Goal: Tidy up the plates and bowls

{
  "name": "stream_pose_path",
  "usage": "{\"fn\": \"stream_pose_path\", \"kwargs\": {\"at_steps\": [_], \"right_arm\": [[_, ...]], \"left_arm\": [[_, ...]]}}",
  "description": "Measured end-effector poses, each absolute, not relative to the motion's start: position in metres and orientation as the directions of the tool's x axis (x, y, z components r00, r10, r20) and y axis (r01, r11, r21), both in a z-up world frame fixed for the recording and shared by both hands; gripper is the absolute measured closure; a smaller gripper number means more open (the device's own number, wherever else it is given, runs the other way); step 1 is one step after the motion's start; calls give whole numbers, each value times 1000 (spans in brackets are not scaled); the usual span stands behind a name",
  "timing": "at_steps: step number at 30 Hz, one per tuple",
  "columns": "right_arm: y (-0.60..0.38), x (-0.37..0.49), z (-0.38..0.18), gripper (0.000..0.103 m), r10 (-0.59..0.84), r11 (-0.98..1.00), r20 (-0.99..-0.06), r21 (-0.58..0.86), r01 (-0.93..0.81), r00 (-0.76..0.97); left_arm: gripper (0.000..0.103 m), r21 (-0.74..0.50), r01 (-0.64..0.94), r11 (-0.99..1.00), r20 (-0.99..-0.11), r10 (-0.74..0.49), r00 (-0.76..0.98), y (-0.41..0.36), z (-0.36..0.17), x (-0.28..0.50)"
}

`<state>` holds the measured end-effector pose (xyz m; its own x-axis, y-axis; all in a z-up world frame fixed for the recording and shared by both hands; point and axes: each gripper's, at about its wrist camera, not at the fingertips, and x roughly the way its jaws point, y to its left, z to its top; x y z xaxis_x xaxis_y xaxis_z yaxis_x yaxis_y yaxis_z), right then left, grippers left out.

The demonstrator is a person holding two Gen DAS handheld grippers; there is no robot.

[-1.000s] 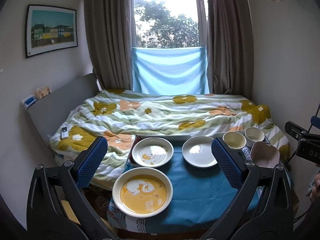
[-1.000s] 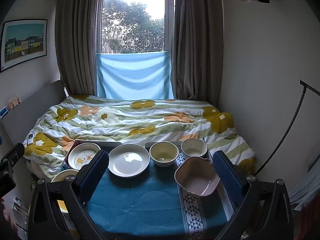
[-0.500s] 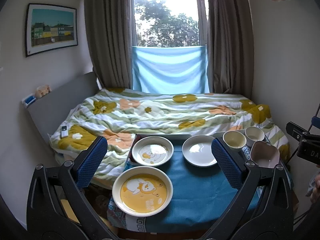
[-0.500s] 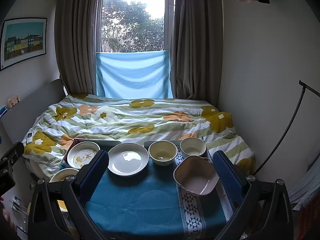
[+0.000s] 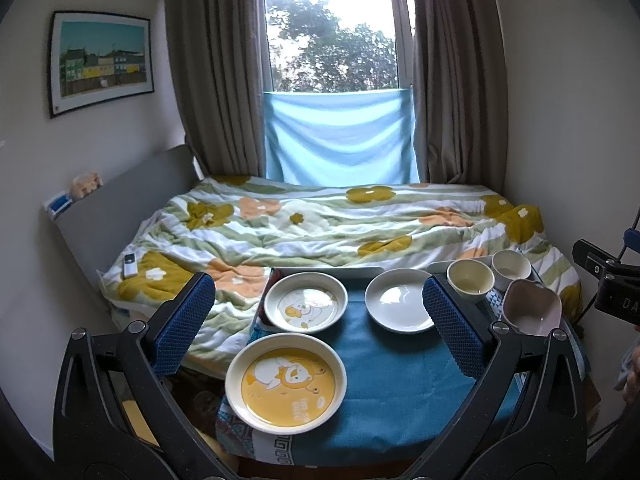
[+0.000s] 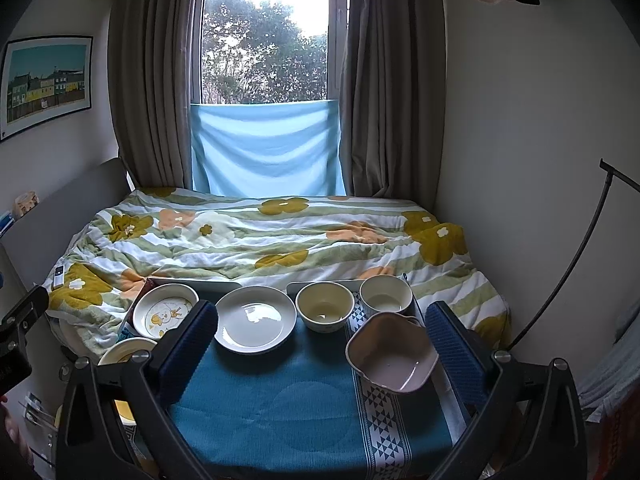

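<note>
While my left gripper [image 5: 318, 326] gapes over the whole yellow plate [image 5: 285, 383], my right gripper [image 6: 322, 338], equally wide, sees only its rim [image 6: 126, 350], pink bowl [image 6: 392, 354] close.

Plates [image 5: 398, 306]: glossy glazed ceramic, catching window glare
Pink bowl [image 6: 390, 354]: smooth, shiny glaze
Desk cover [image 6: 280, 404]: matt woven cloth
Hand-held gripper pads [image 5: 184, 322]: blue, ribbed rubbery texture
Bed quilt [image 6: 280, 240]: soft, rumpled cloth

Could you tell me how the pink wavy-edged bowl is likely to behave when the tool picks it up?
The pink bowl looks rigid and glossy, so probably slippery between pads. Its uneven, flaring rim may let it tilt in a one-sided pinch. It is empty, so likely light.
</note>
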<state>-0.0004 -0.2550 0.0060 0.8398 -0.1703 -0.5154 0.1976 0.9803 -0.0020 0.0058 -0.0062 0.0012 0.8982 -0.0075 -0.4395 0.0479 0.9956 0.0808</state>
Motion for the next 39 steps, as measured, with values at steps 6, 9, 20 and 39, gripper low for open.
{"fn": "stream_pose_path", "kwargs": {"at_steps": [6, 9, 20, 39], "right_arm": [[-255, 0, 7, 0, -171, 980, -516, -4, 197, 840], [-255, 0, 7, 0, -170, 981, -517, -4, 196, 839], [-257, 2, 7, 0, -171, 980, -515, -3, 198, 840], [-260, 9, 7, 0, -140, 986, -528, 2, 166, 838]], "left_arm": [[0, 80, 49, 996, -442, -9, 897, -8, 1, 7], [0, 74, 49, 996, -443, -11, 896, -6, 1, 6], [0, 72, 48, 996, -442, -12, 897, -5, 0, 5], [0, 20, 55, 998, -480, -39, 877, -2, -3, 8]]}}
